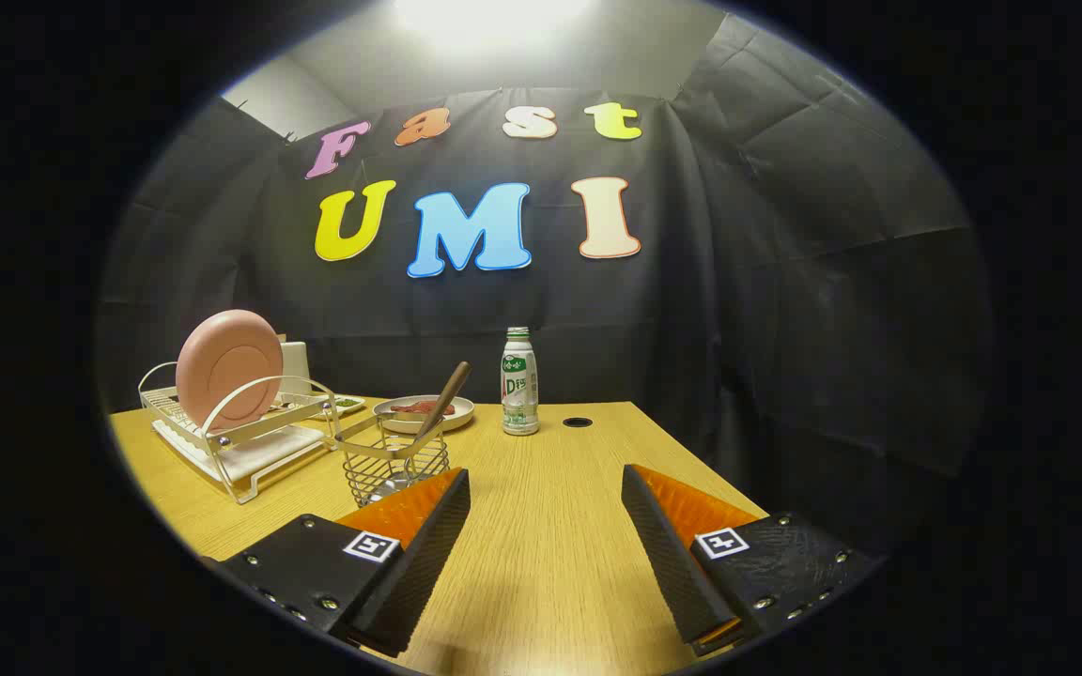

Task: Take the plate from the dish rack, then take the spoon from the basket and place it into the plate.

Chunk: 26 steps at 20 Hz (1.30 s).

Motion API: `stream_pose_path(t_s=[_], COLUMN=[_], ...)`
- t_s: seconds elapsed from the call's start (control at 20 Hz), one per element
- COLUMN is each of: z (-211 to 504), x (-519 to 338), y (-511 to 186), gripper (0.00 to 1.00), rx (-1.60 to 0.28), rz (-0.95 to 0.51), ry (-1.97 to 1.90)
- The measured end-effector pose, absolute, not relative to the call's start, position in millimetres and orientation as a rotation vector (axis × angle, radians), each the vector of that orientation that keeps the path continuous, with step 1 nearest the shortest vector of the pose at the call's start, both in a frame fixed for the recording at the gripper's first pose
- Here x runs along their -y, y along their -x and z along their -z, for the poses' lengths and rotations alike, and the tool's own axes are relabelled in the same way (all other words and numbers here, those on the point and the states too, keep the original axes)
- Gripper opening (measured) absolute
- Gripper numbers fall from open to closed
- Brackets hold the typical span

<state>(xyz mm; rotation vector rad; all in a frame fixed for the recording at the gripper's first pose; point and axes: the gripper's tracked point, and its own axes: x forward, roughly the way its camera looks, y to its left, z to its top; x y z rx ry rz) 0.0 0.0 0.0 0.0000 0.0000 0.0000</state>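
Nearest the camera, the gripper (546, 526) hovers low over the wooden table (550, 563), its two fingers spread wide apart with nothing between them but bare tabletop. Ahead and well to the left of the fingers stands the dish rack (240, 427), a wire frame over a white tray; the pink plate (228, 368) stands upright on edge in it, untouched by the gripper. Nearer, just beyond the left fingertip, sits the wire basket (397, 467), with the spoon (442, 399) leaning in it, handle up and tilted to the right. Behind the basket lies a shallow dish (425, 413) holding something red, and to its right, roughly straight ahead of the fingers, an upright bottle (519, 381) with a green cap. Judged from this arrangement, no step of the task is done: the plate has yet to leave the rack, and the spoon has yet to leave the basket.
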Motion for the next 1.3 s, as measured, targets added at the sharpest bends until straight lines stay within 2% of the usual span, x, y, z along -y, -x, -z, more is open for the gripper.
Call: stream_pose_path(t_s=[0.2,0.55,0.75,0.95,1.3], z=[-1.5,-34.2,-85.2,-125.0,-186.1], x=[0.1,1.7,1.9,-8.7,-91.5], y=[-7.2,-65.3,-66.8,-28.0,72.3], gripper=[0.99,0.98,0.99,0.99,0.99], rx=[0.0,0.1,0.162,0.133,0.054], rz=[-0.002,0.004,0.002,0.003,-0.118], ry=[0.004,-0.011,0.007,0.051,0.011])
